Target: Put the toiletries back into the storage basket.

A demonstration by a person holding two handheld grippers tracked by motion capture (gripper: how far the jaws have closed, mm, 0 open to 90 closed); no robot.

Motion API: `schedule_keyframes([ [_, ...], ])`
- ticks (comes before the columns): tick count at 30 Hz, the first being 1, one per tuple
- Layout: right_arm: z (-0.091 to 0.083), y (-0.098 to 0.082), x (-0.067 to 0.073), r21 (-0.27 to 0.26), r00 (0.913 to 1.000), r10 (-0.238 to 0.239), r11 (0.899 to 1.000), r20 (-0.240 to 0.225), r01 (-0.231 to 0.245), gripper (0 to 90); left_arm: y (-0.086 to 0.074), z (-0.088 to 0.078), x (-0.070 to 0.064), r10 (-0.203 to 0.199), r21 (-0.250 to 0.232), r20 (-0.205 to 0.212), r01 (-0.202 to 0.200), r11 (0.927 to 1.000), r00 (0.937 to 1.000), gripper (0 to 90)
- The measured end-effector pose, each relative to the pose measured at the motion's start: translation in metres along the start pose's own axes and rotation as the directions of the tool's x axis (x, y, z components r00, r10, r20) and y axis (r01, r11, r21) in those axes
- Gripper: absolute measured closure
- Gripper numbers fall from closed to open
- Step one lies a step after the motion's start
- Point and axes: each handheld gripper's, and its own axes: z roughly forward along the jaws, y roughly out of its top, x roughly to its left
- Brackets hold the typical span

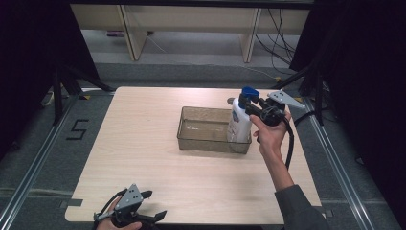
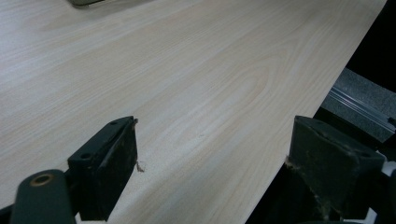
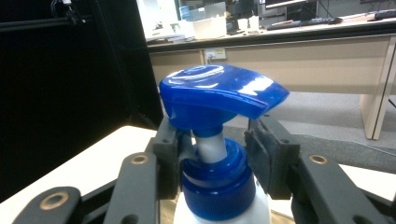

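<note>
Your right gripper (image 3: 215, 154): jaws just off the pump bottle's (image 1: 239, 122) blue neck, which sits between them. Bottle stands in the tray (image 1: 201, 139), 3 o'clock end. Left gripper (image 2: 210, 172) open over bare surface (image 2: 187, 84).

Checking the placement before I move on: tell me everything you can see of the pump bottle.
The pump bottle is white plastic with a glossy blue pump head and ribbed blue collar. It stands upright at the right end of the clear bin. The right tongs flank its white neck under the pump head, with a gap visible on one side; whether they press is unclear.
</note>
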Motion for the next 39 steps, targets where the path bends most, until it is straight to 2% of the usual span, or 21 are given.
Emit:
schedule_keyframes([
  [1,0.0,0.0,0.0,0.0,1.0,0.0,1.0,0.0,0.0,55.8,0.0,0.0,0.0,0.001,0.0,0.001,-0.001,1.0,1.0,15.0],
  [2,0.0,0.0,-0.001,-0.012,0.9998,-0.002,1.0,-0.019,0.002,54.0,0.0,0.0,0.0,0.0,-0.004,-0.002,0.0,1.0,1.0,15.0],
  [3,-0.001,-0.001,-0.002,0.0,1.0,0.007,1.0,-0.004,-0.007,52.4,0.0,0.0,0.0,0.0,0.005,-0.005,0.0,1.0,1.0,15.0],
  [5,-0.002,-0.001,-0.003,-0.001,0.9995,0.031,1.0,-0.004,-0.031,48.9,0.0,0.001,0.0,-0.001,-0.003,-0.001,0.001,1.0,1.0,15.0],
  [6,-0.002,-0.001,-0.003,-0.004,0.9994,0.033,0.999,-0.007,-0.033,47.3,0.0,0.001,0.0,0.001,-0.002,-0.002,-0.001,1.0,1.0,15.0],
  [7,-0.003,-0.001,-0.005,-0.001,0.9999,0.011,1.0,0.005,-0.011,46.7,0.0,0.001,0.0,0.0,-0.002,-0.002,0.0,1.0,1.0,15.0],
  [12,-0.007,-0.002,-0.004,-0.001,0.9989,0.042,0.999,-0.02,-0.042,41.3,-0.001,0.001,0.0,-0.005,-0.009,0.002,0.005,1.0,1.0,15.0],
  [14,-0.007,-0.002,-0.005,-0.004,0.9995,0.029,1.0,-0.012,-0.029,40.4,0.0,0.001,0.0,-0.004,-0.003,0.002,0.004,1.0,1.0,15.0],
  [16,-0.011,-0.003,-0.004,-0.006,0.9988,0.044,0.999,-0.019,-0.045,36.9,0.0,0.001,0.0,-0.007,-0.01,0.002,0.007,0.9999,1.0,15.0],
  [20,-0.013,-0.005,-0.004,0.004,0.9991,0.037,0.999,-0.019,-0.037,34.9,0.0,0.001,0.0,-0.006,-0.004,0.002,0.006,1.0,1.0,15.0],
  [22,-0.014,-0.006,-0.004,0.011,0.9986,0.052,0.999,-0.01,-0.052,33.6,0.0,0.001,0.0,-0.009,-0.006,0.001,0.009,0.9999,1.0,15.0],
  [23,-0.014,-0.006,-0.005,0.0,0.9985,0.051,0.999,-0.021,-0.051,32.8,0.0,0.001,0.0,-0.006,-0.004,0.001,0.006,1.0,1.0,15.0],
  [24,-0.015,-0.006,-0.005,0.012,0.9976,0.062,0.998,-0.031,-0.062,32.4,-0.001,0.001,0.0,-0.005,-0.004,0.002,0.006,1.0,1.0,15.0],
  [29,-0.019,-0.008,-0.004,0.006,0.9982,0.058,0.998,-0.019,-0.058,29.9,-0.001,0.001,0.0,-0.006,-0.005,0.002,0.006,1.0,1.0,15.0],
  [30,-0.021,-0.008,-0.004,0.005,0.9973,0.066,0.998,-0.032,-0.066,29.4,-0.001,0.001,0.0,-0.006,-0.008,0.003,0.006,1.0,1.0,15.0],
  [33,-0.023,-0.007,-0.003,-0.009,0.9984,0.047,0.999,-0.031,-0.047,29.0,0.0,0.001,0.0,0.0,-0.003,-0.003,0.0,1.0,1.0,15.0],
  [34,-0.025,-0.007,-0.002,-0.013,0.9975,0.061,0.998,-0.037,-0.061,29.1,0.0,0.001,0.0,0.0,-0.002,-0.003,0.0,1.0,1.0,15.0],
  [35,-0.025,-0.007,-0.003,-0.013,0.9982,0.044,0.999,-0.041,-0.045,29.5,0.0,0.001,0.0,-0.004,-0.007,0.0,0.004,1.0,1.0,15.0],
  [39,-0.031,-0.01,-0.002,-0.007,0.9979,0.05,0.999,-0.042,-0.051,29.4,-0.001,0.001,0.0,-0.009,-0.008,0.002,0.009,0.9999,1.0,15.0],
])
